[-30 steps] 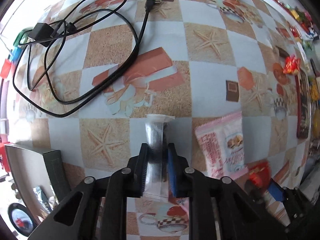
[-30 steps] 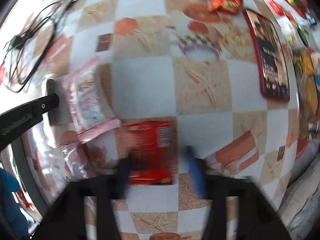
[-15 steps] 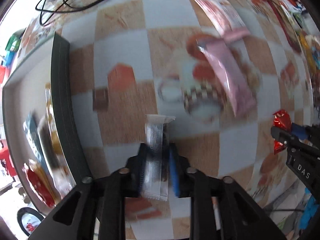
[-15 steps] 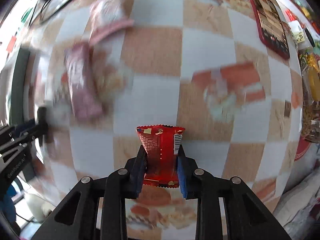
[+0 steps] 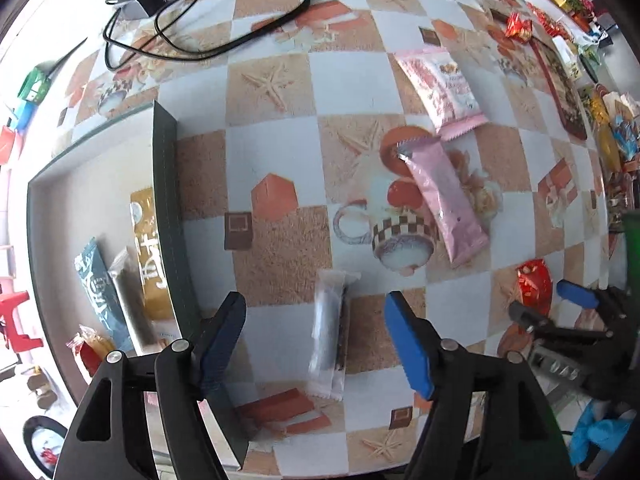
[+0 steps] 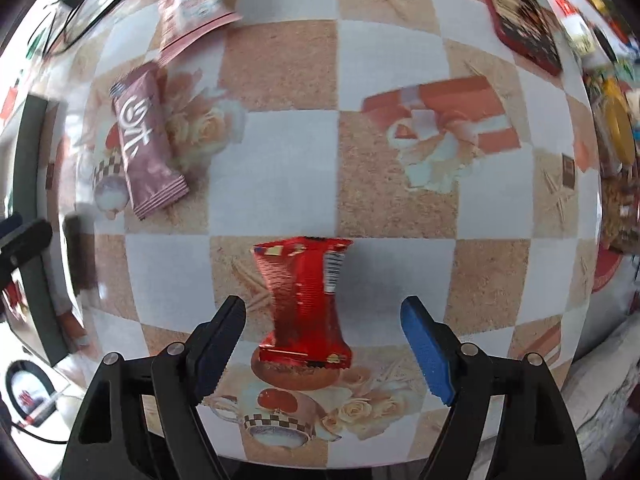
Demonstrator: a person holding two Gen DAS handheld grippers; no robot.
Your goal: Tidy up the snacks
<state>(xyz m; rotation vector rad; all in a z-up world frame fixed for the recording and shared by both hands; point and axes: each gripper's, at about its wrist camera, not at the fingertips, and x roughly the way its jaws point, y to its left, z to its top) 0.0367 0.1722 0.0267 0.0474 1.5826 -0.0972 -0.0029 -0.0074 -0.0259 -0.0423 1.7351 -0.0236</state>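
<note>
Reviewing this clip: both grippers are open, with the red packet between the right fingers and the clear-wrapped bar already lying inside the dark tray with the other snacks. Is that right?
Not quite. The clear-wrapped bar is not inside the dark tray; the left wrist view shows it between the open fingers of the left gripper, over the checkered tablecloth beside the tray. The rest holds: the right gripper is open with the red packet between its fingers.
</note>
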